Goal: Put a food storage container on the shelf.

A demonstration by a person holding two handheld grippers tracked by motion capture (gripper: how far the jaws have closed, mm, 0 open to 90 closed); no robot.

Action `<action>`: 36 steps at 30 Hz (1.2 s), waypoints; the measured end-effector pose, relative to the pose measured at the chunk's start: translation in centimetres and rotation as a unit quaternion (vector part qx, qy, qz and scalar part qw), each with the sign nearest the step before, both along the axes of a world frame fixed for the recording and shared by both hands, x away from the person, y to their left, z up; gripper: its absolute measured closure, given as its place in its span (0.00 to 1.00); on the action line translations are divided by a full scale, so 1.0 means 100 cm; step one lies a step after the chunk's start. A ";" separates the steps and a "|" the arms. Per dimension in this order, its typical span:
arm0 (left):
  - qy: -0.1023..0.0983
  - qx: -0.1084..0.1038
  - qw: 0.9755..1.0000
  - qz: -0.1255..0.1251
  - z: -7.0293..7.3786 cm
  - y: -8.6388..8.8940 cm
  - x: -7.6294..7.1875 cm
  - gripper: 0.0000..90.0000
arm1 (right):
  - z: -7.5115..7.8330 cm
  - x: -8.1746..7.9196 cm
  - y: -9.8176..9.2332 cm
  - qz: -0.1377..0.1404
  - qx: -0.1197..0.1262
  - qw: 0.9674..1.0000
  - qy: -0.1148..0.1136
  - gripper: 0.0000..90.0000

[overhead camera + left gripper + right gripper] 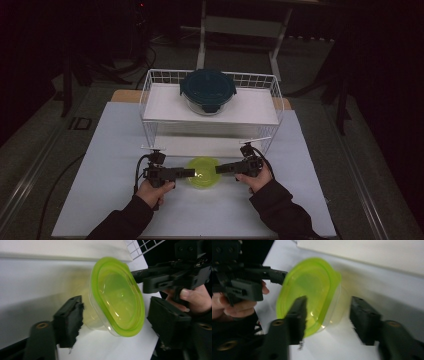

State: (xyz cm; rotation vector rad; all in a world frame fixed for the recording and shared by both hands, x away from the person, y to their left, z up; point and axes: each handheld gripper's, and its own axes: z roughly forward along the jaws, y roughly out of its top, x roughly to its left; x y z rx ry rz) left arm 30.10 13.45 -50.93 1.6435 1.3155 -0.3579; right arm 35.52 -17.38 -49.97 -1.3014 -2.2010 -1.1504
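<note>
Nearest the person, close to the middle of the near half of the white table (pixel 100 210), a clear container with a green lid (pixel 203 172) is set down, a little in from the near edge and just in front of the wire rack (pixel 150 95). It is flanked from both sides. The left gripper (pixel 190 173) is levelled at it from the table's left, the right gripper (pixel 220 169) from the right, and both tips are seen just at the lid's rim, so neither hand is clearly nearer.

In the left gripper view the container (pixel 117 297) is seen between the jaws, which stand apart on either side of it; no pad is seen pressing on the wall or lid. In the right gripper view the container (pixel 309 295) likewise lies between spread jaws, one jaw overlapping the lid's edge in the picture, though contact cannot be told through the blur.

The lid reads as slightly oval, its long axis seemingly running across the line between the two grippers. The coming move is judged to turn on that: each claw must be closed across the tub from its own side.

Farther back, on the rack's upper shelf, a glass container with a dark blue lid (pixel 208 90) is set.
</note>
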 end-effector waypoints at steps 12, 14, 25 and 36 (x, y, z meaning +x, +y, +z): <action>0.031 -0.008 0.999 -0.017 -0.013 0.002 0.002 0.73 | -0.004 0.000 0.003 -0.011 0.008 1.000 0.028 0.84; 0.036 -0.011 0.999 -0.019 -0.014 0.003 0.003 0.74 | -0.005 -0.001 0.003 -0.010 0.009 1.000 0.025 0.84; 0.035 -0.003 0.999 -0.006 -0.008 0.000 -0.004 0.84 | 0.002 -0.016 0.005 -0.012 -0.003 1.000 0.025 0.87; 0.006 0.024 1.000 0.010 0.001 -0.002 -0.009 0.89 | 0.010 -0.025 0.008 -0.021 -0.018 1.000 -0.010 0.90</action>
